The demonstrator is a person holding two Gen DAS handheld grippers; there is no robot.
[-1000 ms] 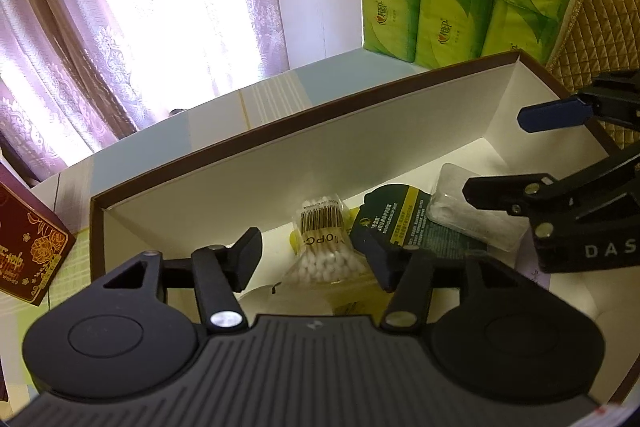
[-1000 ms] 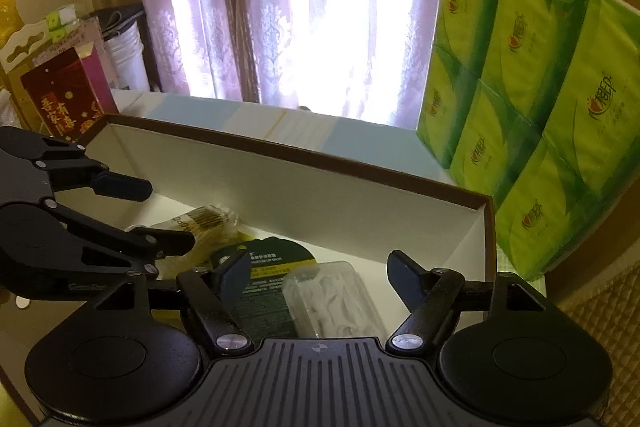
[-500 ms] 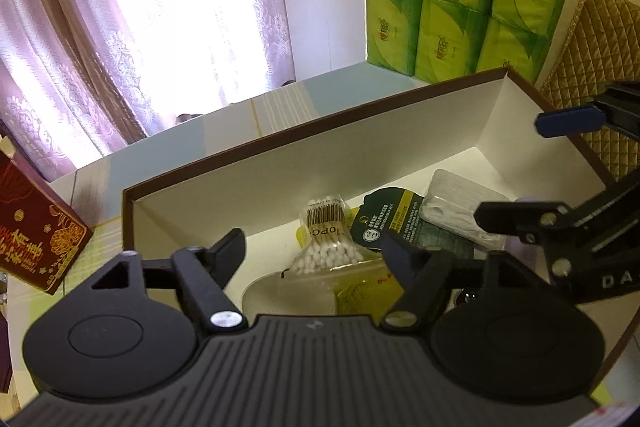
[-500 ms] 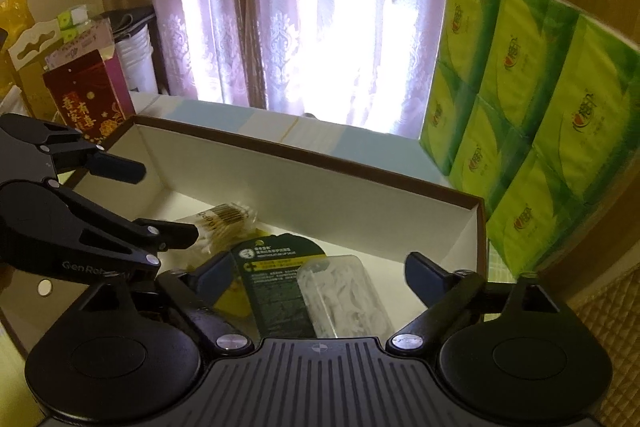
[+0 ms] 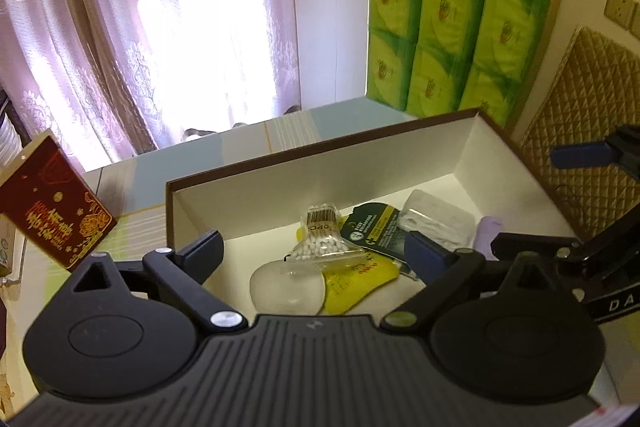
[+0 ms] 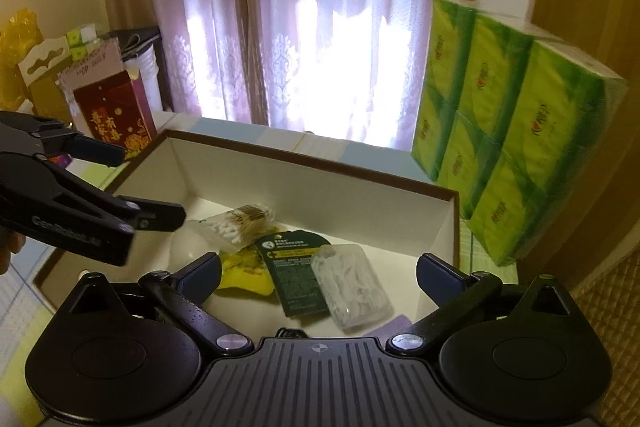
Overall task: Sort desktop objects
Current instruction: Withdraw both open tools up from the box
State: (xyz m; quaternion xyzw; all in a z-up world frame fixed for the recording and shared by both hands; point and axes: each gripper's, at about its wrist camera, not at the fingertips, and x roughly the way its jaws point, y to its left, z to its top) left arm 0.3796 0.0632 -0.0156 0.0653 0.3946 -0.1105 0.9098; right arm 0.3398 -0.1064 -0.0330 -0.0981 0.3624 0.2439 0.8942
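Rising clear of box [image 5: 320, 163]; both grippers [image 5: 316, 251] [image 6: 318, 273] higher than 1.0 s ago, fingers apart, empty. Cotton swabs [image 5: 320, 243], floss picks [image 6: 352, 283] deposited; sorting apparently finished.

matt white cardboard box [image 5: 320, 187], glossy plastic-wrapped tissue packs [image 5: 448, 39].

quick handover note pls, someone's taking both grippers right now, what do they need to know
Left gripper: open, empty, above the box.
Right gripper: open, empty, above the box.
In the brown-rimmed white box: clear bag of cotton swabs, yellow packet, dark green card pack, clear plastic case of floss picks, translucent white oval item, pale purple item.
Done: those six are boxed.
Left: unclear; the red gift box and green tissue packs sit outside the box.
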